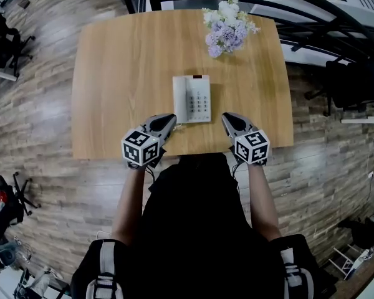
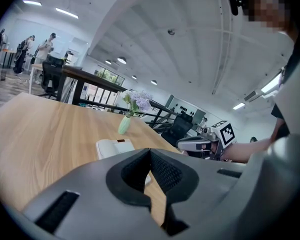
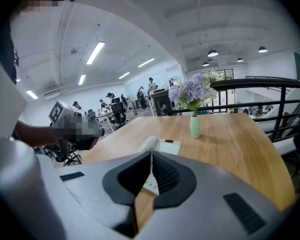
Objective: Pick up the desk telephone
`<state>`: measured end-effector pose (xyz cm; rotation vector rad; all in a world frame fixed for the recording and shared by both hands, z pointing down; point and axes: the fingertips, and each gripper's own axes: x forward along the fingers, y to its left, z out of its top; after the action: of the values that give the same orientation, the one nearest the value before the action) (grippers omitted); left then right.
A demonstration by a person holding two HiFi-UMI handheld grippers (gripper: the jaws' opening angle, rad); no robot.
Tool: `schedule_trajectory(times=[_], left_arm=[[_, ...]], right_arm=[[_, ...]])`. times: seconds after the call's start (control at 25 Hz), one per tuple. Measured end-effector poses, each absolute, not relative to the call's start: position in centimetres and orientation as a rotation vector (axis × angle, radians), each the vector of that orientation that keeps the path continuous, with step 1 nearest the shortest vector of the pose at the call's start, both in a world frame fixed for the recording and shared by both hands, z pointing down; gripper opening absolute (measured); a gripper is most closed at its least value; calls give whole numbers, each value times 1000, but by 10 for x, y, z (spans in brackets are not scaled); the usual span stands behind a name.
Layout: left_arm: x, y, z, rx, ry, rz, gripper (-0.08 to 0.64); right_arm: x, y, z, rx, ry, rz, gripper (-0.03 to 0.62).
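Upper centre of the head view, purple flowers (image 1: 227, 30) stand in a pale green vase (image 3: 195, 126). The left gripper (image 1: 169, 118) and right gripper (image 1: 227, 118), both clenched and empty, flank the telephone (image 1: 192, 99).

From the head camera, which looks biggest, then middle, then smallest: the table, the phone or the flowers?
1. table, by far.
2. flowers, which look slightly bigger than the desk telephone. They stand up nearer the camera, so this is unsure.
3. desk telephone.
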<state>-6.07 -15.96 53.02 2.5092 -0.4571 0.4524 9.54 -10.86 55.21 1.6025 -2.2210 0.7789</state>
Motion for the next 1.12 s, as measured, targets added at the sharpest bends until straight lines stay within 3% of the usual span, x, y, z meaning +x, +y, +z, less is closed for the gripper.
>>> schedule_trajectory(times=[0.88, 1.12], left_arm=[[-57, -167, 539, 2506, -455, 461, 25], [-51, -175, 554, 2471, -450, 525, 81]], right_arm=[[88, -119, 570, 1489, -2235, 789, 26], [77, -134, 581, 1375, -2258, 783, 26]])
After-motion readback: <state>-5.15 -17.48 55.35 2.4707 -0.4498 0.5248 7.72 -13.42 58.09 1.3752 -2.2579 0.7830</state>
